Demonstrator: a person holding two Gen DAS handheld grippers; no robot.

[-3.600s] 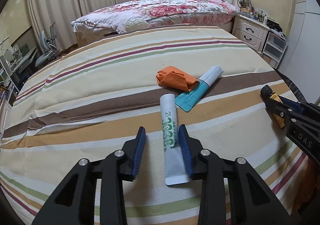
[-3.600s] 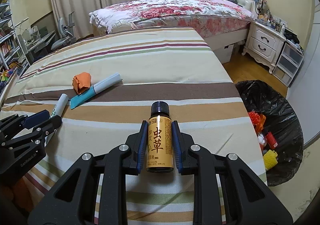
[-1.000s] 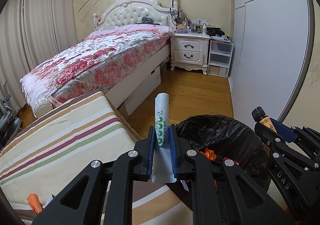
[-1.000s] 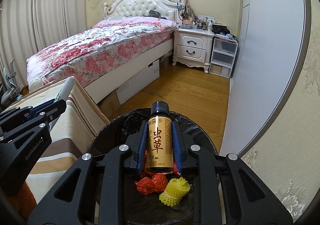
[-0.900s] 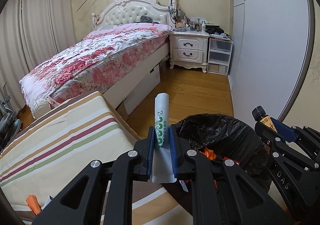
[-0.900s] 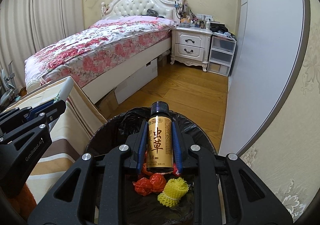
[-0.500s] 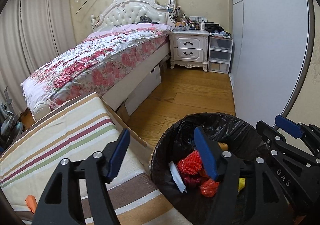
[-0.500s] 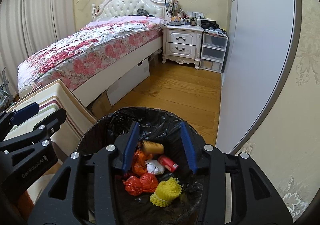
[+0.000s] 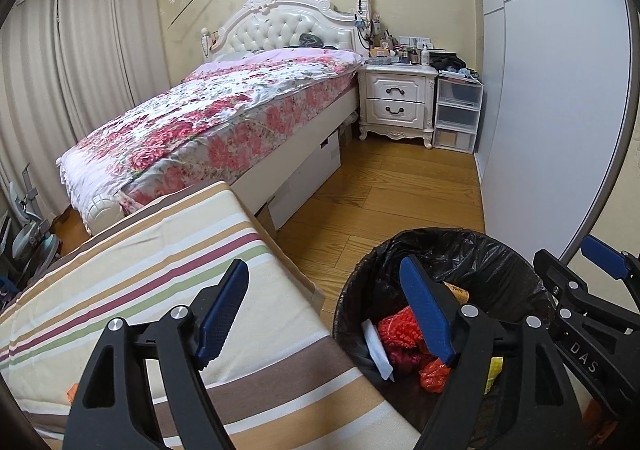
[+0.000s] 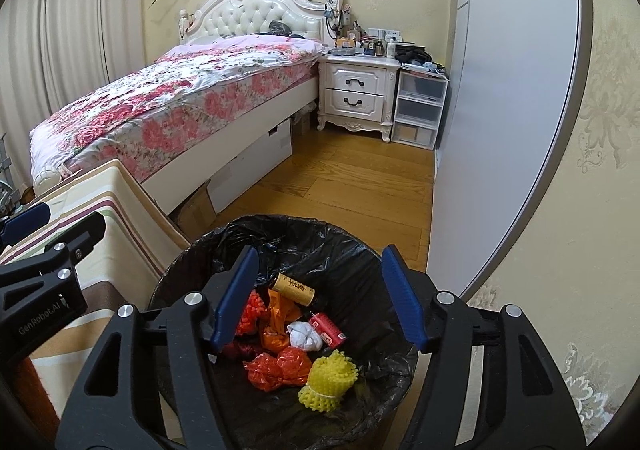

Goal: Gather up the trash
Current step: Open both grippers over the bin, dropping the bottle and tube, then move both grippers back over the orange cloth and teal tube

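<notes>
A bin lined with a black bag [image 9: 440,238] stands on the floor beside the striped bed [image 9: 160,270]. My left gripper [image 9: 323,262] hangs over the bed's corner and the bin's left rim, jaws opening, nothing between them. The white tube [image 9: 378,346] lies inside the bin against its left wall. My right gripper [image 10: 320,250] hangs over the bin [image 10: 280,222], jaws opening and empty. The brown bottle [image 10: 294,288] lies on its side on the trash below it. Each gripper shows at the edge of the other's view.
The bin holds red and orange bags [image 10: 280,366], a yellow foam net [image 10: 328,378], a red can [image 10: 326,330] and white paper. An orange scrap [image 9: 72,390] lies on the striped bed. A flowered bed [image 9: 208,130], nightstand [image 9: 396,102] and grey wardrobe door [image 9: 552,110] border the wooden floor.
Both grippers carried their loads from the striped bed to the bin, then opened. The white tube and the brown bottle dropped out and now lie in the bin.
</notes>
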